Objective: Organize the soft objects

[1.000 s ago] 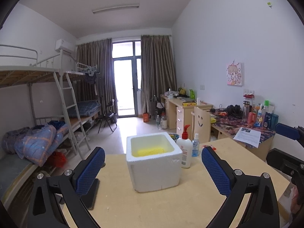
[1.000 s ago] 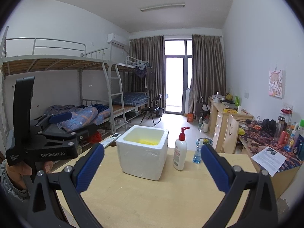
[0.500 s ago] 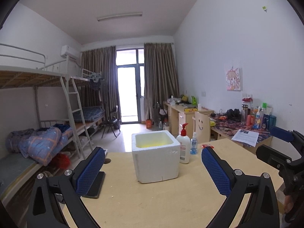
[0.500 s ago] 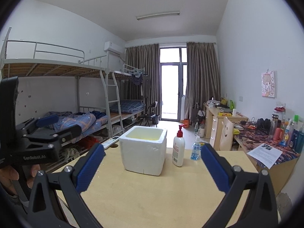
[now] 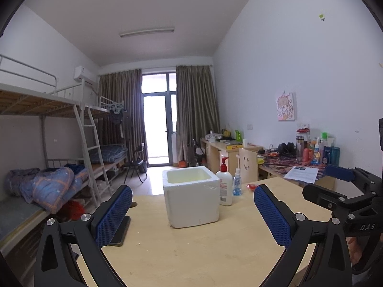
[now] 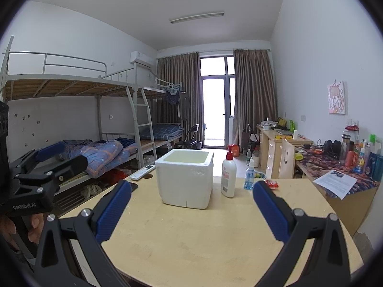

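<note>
A white foam box [image 5: 191, 199] stands open-topped on the wooden table [image 5: 191, 251]; it also shows in the right wrist view [image 6: 185, 179]. Its inside is hidden from this low angle. My left gripper [image 5: 192, 211] is open and empty, held back from the box above the table's near part. My right gripper [image 6: 191, 205] is open and empty, also short of the box. The right gripper shows at the right edge of the left wrist view [image 5: 347, 191]. The left gripper shows at the left edge of the right wrist view [image 6: 38, 167]. No soft object shows outside the box.
A white lotion pump bottle [image 6: 228, 174] and a small blue spray bottle [image 6: 249, 175] stand right of the box. A red wrapper [image 6: 271, 184] lies beyond them. A remote control [image 6: 143, 172] and a dark phone [image 5: 119, 232] lie at the table's left. Bunk beds stand left, cluttered desks right.
Both grippers have pulled back and dropped lower, so the box looks farther and its yellow contents have dropped out of sight. Both stayed open and empty.
</note>
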### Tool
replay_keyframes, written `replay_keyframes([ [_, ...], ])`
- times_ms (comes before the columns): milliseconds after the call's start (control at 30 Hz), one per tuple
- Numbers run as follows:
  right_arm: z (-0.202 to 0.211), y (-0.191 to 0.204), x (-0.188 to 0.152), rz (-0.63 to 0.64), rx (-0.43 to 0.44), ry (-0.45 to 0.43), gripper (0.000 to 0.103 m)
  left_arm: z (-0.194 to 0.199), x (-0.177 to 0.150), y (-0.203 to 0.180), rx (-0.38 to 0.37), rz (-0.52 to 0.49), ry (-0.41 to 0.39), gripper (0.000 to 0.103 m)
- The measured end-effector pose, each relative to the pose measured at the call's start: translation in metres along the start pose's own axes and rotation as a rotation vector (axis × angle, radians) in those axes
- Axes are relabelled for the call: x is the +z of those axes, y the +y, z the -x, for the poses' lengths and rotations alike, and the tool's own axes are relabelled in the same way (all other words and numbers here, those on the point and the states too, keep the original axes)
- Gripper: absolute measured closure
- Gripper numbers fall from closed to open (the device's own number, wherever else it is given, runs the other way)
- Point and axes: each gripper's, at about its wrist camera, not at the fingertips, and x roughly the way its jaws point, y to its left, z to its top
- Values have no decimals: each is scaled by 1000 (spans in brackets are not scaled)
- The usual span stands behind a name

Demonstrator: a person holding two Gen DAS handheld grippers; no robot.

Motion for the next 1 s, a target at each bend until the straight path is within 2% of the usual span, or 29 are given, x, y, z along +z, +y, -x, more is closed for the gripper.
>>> replay_keyframes([
  [333, 2, 1, -14, -2, -18, -27, 0, -8, -26, 0, 11, 20, 7, 1],
  [533, -3, -4, -26, -26, 9, -10, 0, -14, -38, 8, 24, 44, 25, 1],
  [867, -10, -8, -42, -53, -34, -1, 0, -20, -55, 6, 25, 42, 43, 1],
  [1000, -13, -9, -51, -57, -51, 9, 0, -20, -62, 3, 46, 19, 36, 1],
])
